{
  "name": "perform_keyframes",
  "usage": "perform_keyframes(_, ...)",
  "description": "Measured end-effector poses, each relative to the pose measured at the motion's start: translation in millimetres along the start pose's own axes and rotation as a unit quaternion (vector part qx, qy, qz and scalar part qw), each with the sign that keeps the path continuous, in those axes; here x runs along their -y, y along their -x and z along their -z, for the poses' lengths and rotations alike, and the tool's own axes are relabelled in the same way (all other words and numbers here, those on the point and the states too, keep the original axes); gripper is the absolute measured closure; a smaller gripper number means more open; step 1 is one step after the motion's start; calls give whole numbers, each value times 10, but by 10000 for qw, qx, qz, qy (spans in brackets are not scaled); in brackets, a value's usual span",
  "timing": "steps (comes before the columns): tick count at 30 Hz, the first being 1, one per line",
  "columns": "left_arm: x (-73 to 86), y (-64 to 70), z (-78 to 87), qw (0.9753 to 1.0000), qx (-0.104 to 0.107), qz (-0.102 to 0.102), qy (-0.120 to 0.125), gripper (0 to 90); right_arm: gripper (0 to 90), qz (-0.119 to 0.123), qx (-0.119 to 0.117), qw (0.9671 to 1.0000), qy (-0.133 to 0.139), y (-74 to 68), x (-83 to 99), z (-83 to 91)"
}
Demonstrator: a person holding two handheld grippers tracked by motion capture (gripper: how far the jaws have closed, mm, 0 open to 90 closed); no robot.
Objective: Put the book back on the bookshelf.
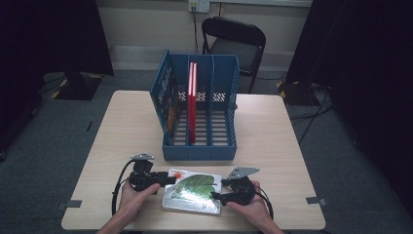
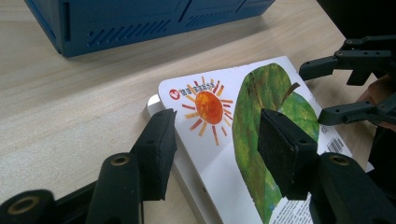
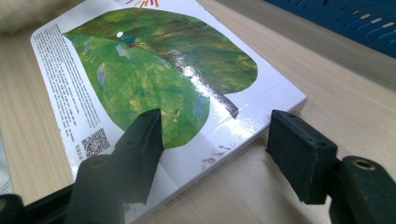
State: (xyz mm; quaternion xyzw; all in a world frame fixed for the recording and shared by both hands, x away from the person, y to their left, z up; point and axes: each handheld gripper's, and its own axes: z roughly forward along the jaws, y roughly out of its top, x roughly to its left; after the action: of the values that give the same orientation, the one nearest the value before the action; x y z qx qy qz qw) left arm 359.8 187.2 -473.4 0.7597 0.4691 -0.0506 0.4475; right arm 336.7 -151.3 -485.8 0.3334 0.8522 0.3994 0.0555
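- Two grippers sit at opposite ends of one book (image 1: 192,191), which lies flat on the table (image 1: 122,131), near its front edge.
- Left gripper (image 1: 168,180): jaws spread, nothing pinched. In the left gripper view one jaw stands just off the book's end, beside the corner; the other is over the cover, above the green leaf. The printed orange sun lies in the gap between them. Whether either pad touches the cover, I cannot tell.
- Right gripper (image 1: 220,190): jaws spread, nothing pinched. In the right gripper view one jaw is over the cover, near the leaf's lower edge and the small square code; the other is off the book, over bare wood just beside its corner. The book's near corner falls between the two jaws.
- Book cover is glossy white, with small print running down one margin.
- Beyond the jaws, farther up the table: blue file rack (image 1: 199,109) with upright dividers, standing well apart from the book. A red book (image 1: 192,105) stands upright in its middle compartment.
- A hand (image 1: 135,197) holds the left gripper, another hand (image 1: 251,204) the right.
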Motion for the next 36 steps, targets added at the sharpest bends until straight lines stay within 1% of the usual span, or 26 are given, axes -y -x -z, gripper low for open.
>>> perform_keyframes(2, 0, 0, 11, 10000, 55, 16, 19, 473, 349, 6, 7, 10000, 0, -1, 1, 4)
perform_keyframes(3, 0, -2, 22, 9999, 106, 50, 7, 486, 347, 11, 12, 10000, 3, -1, 3, 7)
perform_keyframes(4, 2, -11, 31, 9998, 180, 107, 53, 488, 345, 13, 9, 10000, 15, 2, 5, 8)
perform_keyframes(5, 6, -9, 42, 9996, 212, 137, 84, 490, 344, 5, 12, 10000, 14, 4, 6, 10)
perform_keyframes(6, 4, -6, 46, 9997, 216, 107, 79, 495, 343, -5, 1, 10000, 15, 8, 7, 13)
perform_keyframes(7, 4, -2, 47, 9996, 246, 119, 89, 493, 342, -5, 5, 10000, 15, 7, 8, 13)
perform_keyframes(8, 5, 1, 46, 9995, 260, 171, 108, 494, 340, -6, 14, 10000, 25, 6, 9, 14)
perform_keyframes(12, -1, 0, 51, 9993, 302, 163, 146, 490, 340, -16, 17, 10000, 26, 6, 10, 18)
perform_keyframes(14, -7, 8, 46, 9990, 353, 210, 169, 485, 334, -5, 7, 10000, 10, 4, 10, 27)
perform_keyframes(16, -14, 14, 40, 9991, 344, 153, 184, 487, 281, 26, -71, 9999, -76, -6, 11, 36)
perform_keyframes(18, -19, 21, 29, 9992, 336, 140, 182, 486, 251, 90, -95, 9998, -119, -26, 24, 45)
perform_keyframes(20, -24, 29, 26, 9989, 376, 164, 217, 487, 230, 124, -134, 9997, -155, -36, 32, 54)
perform_keyframes(21, -28, 33, 28, 9989, 393, 160, 210, 489, 226, 153, -139, 9996, -170, -39, 35, 58)
perform_keyframes(24, -23, 40, 30, 9987, 405, 213, 238, 490, 225, 138, -145, 9997, -160, -43, 46, 66)
perform_keyframes(26, -13, 38, 33, 9986, 428, 233, 204, 490, 224, 126, -146, 9997, -156, -42, 47, 66)
perform_keyframes(27, -1, 25, 40, 9979, 502, 334, 217, 490, 224, 123, -146, 9997, -147, -41, 48, 65)
perform_keyframes(28, 10, 21, 51, 9974, 550, 387, 250, 493, 224, 125, -145, 9997, -139, -39, 50, 64)
perform_keyframes(31, 27, 44, 70, 9975, 565, 351, 228, 498, 225, 101, -136, 9998, -119, -31, 50, 64)
perform_keyframes(33, 27, 34, 71, 9968, 614, 427, 266, 497, 224, 79, -129, 9998, -111, -31, 49, 61)
perform_keyframes(36, 15, 24, 61, 9976, 552, 357, 225, 495, 223, 86, -120, 9998, -115, -34, 48, 63)
